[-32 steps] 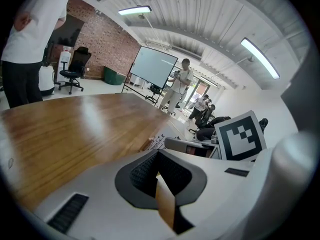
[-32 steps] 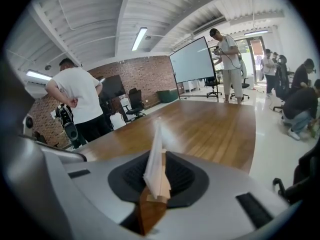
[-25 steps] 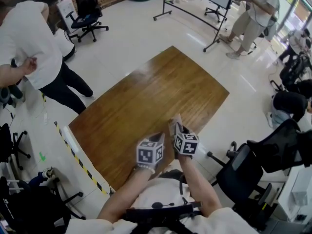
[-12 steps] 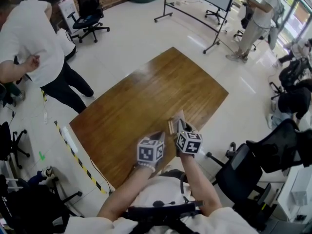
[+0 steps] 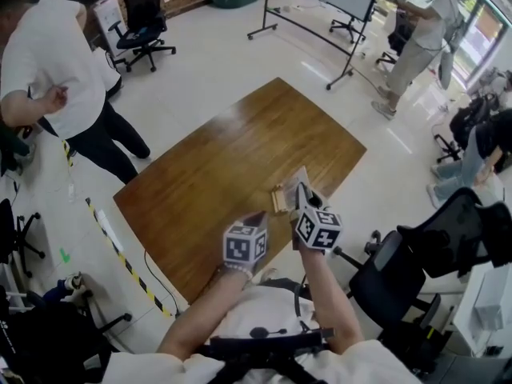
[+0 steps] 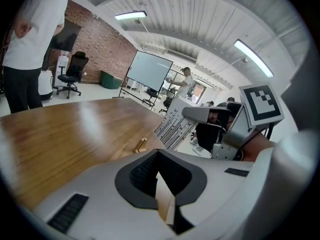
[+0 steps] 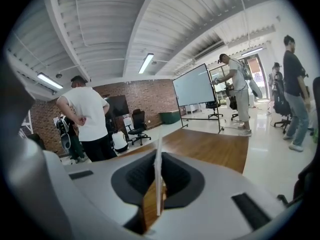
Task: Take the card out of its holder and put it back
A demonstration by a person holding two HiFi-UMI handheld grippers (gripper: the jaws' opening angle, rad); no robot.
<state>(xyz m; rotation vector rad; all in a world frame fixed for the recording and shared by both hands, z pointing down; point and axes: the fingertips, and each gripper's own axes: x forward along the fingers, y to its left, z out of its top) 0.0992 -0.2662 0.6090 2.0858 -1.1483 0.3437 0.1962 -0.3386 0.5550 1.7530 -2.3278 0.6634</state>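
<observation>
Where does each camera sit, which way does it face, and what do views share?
Head view: on the person's head, facing steeply down at the table; forearms, left gripper and right gripper show.
Left gripper view: on the left gripper, facing across the table to the holder; own jaws and right gripper show.
Right gripper view: on the right gripper, facing the room; own jaws clamp the card.
Shared: head and left gripper views show the holder.

Left tool (image 5: 258, 217) low, jaws together; right tool (image 5: 302, 192) higher, jaws clamped
</observation>
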